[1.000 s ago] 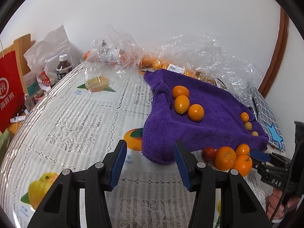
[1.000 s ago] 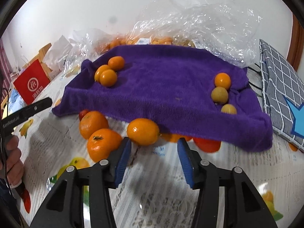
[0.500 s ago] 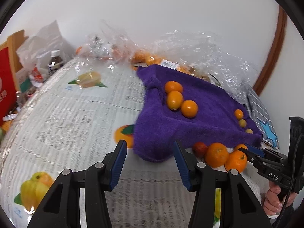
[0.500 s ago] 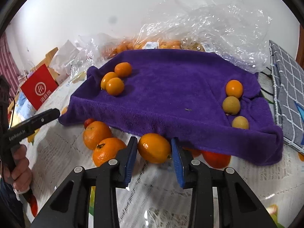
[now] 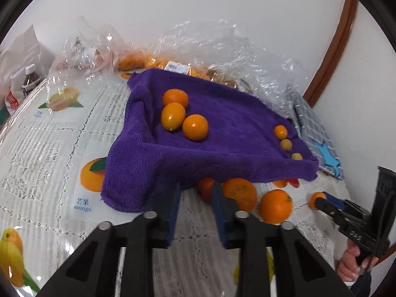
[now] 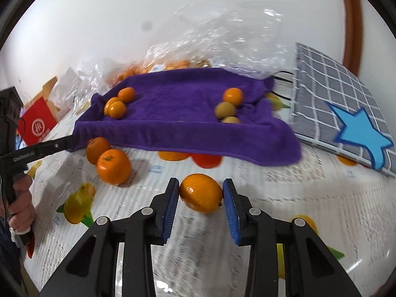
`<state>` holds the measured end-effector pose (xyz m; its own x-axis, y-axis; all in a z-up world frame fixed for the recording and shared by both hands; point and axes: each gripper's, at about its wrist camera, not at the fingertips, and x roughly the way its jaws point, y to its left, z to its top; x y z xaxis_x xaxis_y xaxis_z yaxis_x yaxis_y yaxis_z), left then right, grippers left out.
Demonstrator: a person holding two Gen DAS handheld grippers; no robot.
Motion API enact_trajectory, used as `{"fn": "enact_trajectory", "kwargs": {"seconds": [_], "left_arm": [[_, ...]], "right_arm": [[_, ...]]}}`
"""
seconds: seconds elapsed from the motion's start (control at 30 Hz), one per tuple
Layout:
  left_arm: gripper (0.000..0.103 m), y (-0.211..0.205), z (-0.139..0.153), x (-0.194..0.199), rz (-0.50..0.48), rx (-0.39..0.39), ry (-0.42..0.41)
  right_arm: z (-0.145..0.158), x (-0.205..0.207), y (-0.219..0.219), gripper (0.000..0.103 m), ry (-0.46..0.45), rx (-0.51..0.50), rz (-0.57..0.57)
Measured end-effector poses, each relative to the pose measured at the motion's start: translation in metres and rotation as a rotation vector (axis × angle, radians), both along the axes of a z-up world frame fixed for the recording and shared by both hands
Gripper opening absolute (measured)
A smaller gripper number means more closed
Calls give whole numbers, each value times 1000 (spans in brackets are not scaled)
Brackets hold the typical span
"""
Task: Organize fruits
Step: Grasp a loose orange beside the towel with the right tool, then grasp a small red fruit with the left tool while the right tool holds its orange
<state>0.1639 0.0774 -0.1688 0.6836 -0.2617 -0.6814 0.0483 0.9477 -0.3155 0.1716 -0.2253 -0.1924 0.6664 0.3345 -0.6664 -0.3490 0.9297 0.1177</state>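
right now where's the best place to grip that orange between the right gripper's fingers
Across its widest middle, coming in level from the near side as the right gripper does: the orange is oval, long axis between the pads, which touch its ends.

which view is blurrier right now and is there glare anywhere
Right wrist view: motion blur smears the purple towel and tablecloth, though the orange between the right gripper pads stays fairly sharp. Left wrist view: the fruit is mostly sharp, only the left gripper fingers smear; glare spots the clear plastic bags. Both show fisheye bending.
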Motion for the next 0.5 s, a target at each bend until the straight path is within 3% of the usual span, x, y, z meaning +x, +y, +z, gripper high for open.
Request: {"fn": "enact_trajectory", "kwargs": {"seconds": [0.5], "left_arm": [[23, -10, -8, 18, -71, 4, 56]], "right_arm": [[-4, -5, -20, 36, 27, 20, -22]]}}
